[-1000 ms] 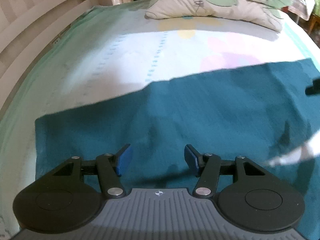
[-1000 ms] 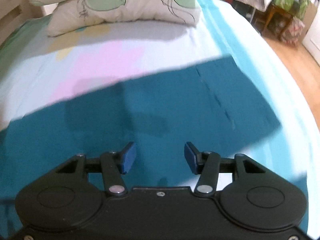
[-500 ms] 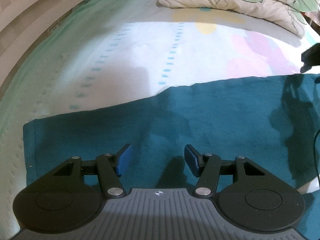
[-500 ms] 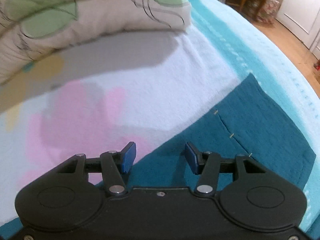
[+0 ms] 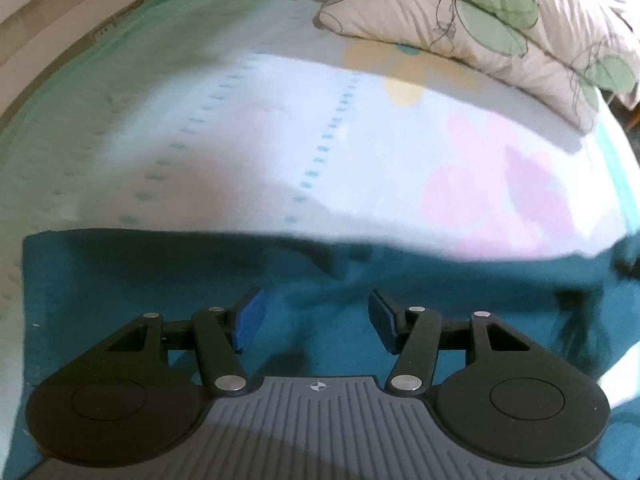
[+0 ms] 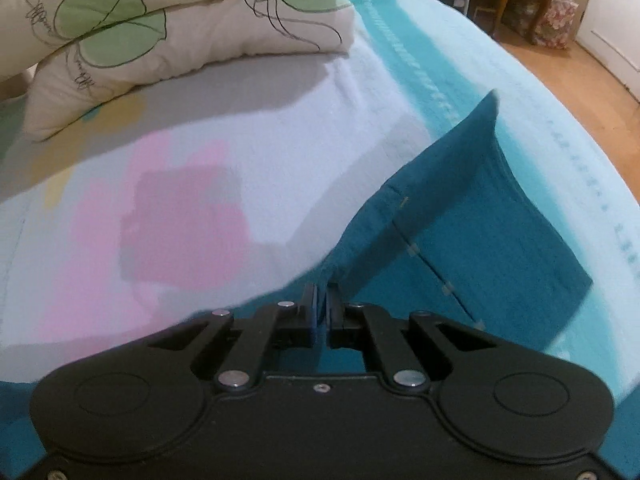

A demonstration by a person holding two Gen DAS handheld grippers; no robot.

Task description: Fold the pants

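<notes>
On the pastel flower-print bed sheet (image 5: 248, 128), the flat teal cloth pants (image 5: 160, 272) lie under the spread left gripper (image 5: 314, 320), while the right gripper (image 6: 322, 306) pinches their lifted far edge.

Pants (image 6: 492, 248): matt teal cloth, slightly napped. Bedsheet (image 5: 248, 152): soft matt printed cloth. Floor (image 6: 576, 76): smooth, glossy wood.

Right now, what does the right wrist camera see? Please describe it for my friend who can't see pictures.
The right gripper is shut on the edge of the teal pants, and the cloth rises in a ridge from the pinch. The pants lie on a bed sheet with pink and yellow patches. A leaf-patterned pillow sits at the far end.
</notes>
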